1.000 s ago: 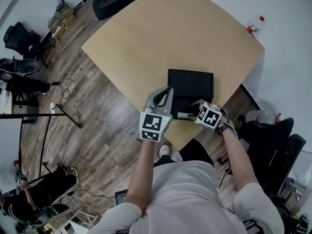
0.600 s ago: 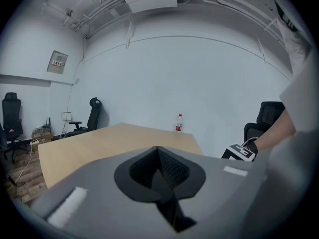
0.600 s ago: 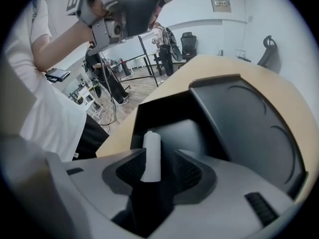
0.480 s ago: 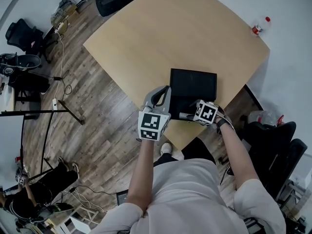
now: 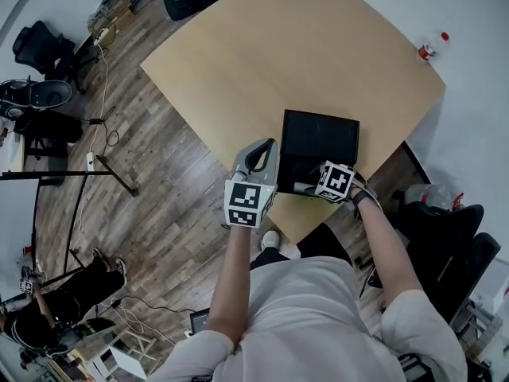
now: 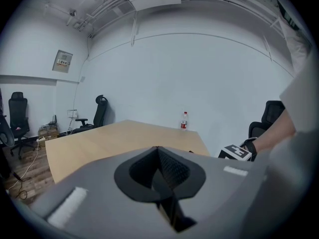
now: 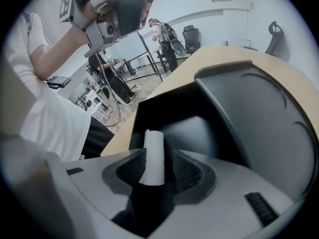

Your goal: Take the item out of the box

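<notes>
Right gripper view: a slender white item (image 7: 153,148) is seen pinched between the jaws of the right hand-held gripper (image 7: 155,172), long axis upright in this view and in line with the jaws, free end pointed away from the gripper toward the dark inside of the open black box (image 7: 199,128). The item is held just above the box's near edge; nothing else can be made out inside the box. In the head view the box (image 5: 318,138) is found on the wooden table (image 5: 262,54) close to the near edge, with the right hand-held gripper (image 5: 301,187) at its near side. The left hand-held gripper (image 5: 269,146) is held just beside the box's left side; its jaws (image 6: 158,151) are pressed together with nothing between them. Against the frame 0.5 s ago, both grippers are found in nearly the same places relative to the box; only a slight shift of the whole view is noted. A bottle (image 5: 427,52) stands at the far table corner, well apart from the box.
</notes>
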`<state>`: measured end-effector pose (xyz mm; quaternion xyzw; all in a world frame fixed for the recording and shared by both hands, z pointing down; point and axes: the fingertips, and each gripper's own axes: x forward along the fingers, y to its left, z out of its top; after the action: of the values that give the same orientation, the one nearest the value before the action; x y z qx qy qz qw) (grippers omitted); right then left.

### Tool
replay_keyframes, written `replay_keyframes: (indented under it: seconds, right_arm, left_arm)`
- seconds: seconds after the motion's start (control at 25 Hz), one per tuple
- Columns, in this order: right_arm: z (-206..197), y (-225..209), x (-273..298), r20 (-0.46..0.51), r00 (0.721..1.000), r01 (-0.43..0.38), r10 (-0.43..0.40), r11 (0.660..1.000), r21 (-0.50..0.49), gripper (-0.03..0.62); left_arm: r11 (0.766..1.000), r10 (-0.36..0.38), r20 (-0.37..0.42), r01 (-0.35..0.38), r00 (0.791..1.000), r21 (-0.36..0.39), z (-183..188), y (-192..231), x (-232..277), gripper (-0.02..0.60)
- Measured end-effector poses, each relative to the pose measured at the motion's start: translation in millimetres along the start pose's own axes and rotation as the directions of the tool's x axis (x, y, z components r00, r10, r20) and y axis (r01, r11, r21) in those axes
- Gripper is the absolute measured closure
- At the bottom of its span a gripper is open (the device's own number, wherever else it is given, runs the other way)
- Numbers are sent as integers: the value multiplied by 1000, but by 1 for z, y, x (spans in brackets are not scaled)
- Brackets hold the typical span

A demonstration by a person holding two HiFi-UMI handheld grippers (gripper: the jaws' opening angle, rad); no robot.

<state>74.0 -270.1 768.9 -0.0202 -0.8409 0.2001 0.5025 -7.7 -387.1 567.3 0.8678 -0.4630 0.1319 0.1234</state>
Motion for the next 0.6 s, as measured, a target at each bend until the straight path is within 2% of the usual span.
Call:
replay_keyframes:
  seconds: [0.12, 0.28, 0.6]
  right_arm:
    - [1, 2, 3, 1, 1000, -21, 21, 1000, 18, 437]
    - [2, 5, 7, 8, 999, -47, 47, 999, 26, 470]
    - [3, 4, 9, 3, 999, -51, 51, 996, 76, 487]
  left_arm:
    - [1000, 10, -3, -10, 1000, -8, -3, 5, -4, 575]
    - [1000, 16, -2, -16, 1000, -14, -4, 10, -6, 575]
    - [1000, 5, 6, -5, 1000, -14, 0, 9, -7, 575]
